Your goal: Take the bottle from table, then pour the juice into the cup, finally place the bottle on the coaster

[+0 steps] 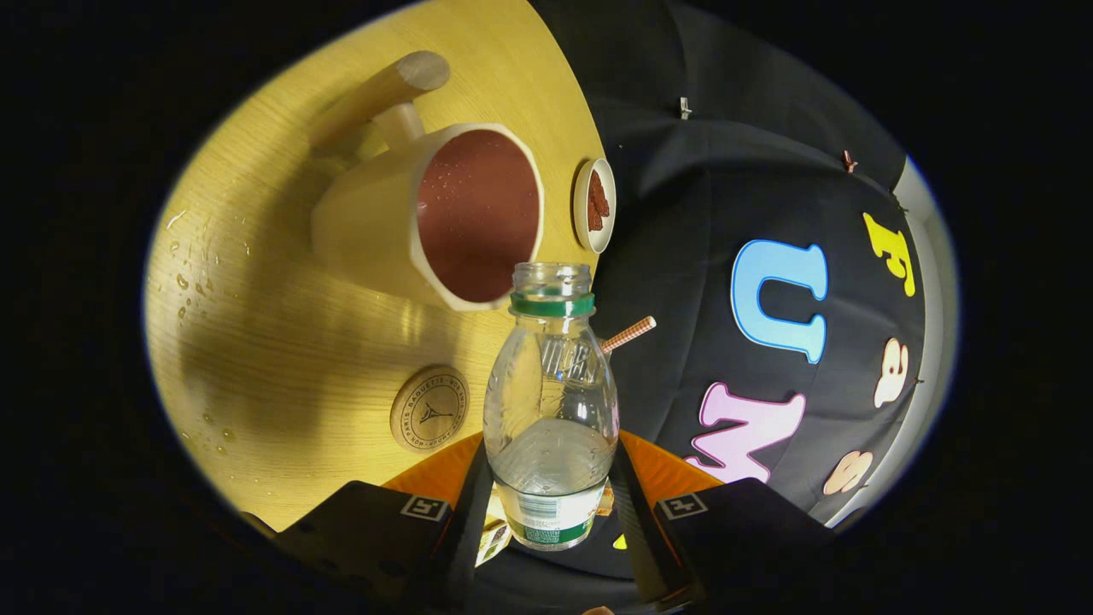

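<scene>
Yellow wooden desk [282, 325] against the booth's black cloth wall, seen tilted from the tool, which grips an open bottle.

Gripper view: the tool [551, 504] is closed on the lower body of the clear bottle [551, 410], one finger pressing each side; the bottle is uncapped, with liquid low inside. Its mouth sits just beside the rim of the cream cup [427, 213], which looks empty inside. A round coaster [429, 408] lies near the fingers; water drops [184, 282] dot the desk. Pouring well likely means bringing the mouth over the cup's opening, then tipping slowly with a firm grip.
</scene>
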`<state>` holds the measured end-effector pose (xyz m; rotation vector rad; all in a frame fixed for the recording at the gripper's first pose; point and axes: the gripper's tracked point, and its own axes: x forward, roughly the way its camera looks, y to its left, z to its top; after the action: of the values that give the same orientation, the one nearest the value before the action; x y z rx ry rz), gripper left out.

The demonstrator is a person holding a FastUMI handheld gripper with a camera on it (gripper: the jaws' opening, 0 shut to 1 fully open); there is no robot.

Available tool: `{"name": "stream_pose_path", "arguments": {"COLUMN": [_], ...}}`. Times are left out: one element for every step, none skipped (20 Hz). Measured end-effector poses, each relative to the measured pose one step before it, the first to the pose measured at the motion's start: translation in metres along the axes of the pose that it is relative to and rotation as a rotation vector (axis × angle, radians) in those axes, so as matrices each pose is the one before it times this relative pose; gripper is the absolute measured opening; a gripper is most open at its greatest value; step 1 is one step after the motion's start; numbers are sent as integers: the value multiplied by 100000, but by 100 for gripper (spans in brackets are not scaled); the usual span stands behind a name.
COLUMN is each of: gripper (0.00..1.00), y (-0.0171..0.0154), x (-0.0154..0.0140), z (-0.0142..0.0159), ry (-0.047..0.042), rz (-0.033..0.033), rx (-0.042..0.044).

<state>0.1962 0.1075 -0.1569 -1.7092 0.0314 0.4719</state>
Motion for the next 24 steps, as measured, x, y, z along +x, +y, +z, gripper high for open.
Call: {"name": "stream_pose_path", "arguments": {"gripper": [73,73,73,74,73,73,74,73,73,73,73,74,73,73,73,73,73,73,73,73,73,73,73,73], "y": [-68,-34,37,-71,-23,-42,-173,-209,-141,-80,-14,65,-65,-21,-29,-85,-91,-36,-36,-65,-63,-59,-54,-66], "x": [52,49,-20,-128,10,-144,52,-27,13,35,59,12,76,-69,23,-67,2,-77,139,-8,-21,-62,-28,15], "z": [62,-13,42,108,229,145,180,77,163,-117,-260,-174,5,17,84,113,59,42,2,-26,5,33,91,-27], "ry": [-15,-93,-136,-291,-401,-449,-650,-766,-596,5,334,609,471,141,-156,-374,-406,-322,-129,-32,-47,-8,-139,-5], "rz": [-66,-135,-192,-152,-189,25,-345,-517,-483,-162,104,237,79,-44,-60,-199,-194,-64,-70,-75,-150,-38,-55,-43], "rx": [-742,-751,-812,-821,-915,-1264,-1832,-2033,-1650,-877,29,345,163,-57,-442,-683,-687,-597,-472,-463,-570,-570,-672,-564]}}
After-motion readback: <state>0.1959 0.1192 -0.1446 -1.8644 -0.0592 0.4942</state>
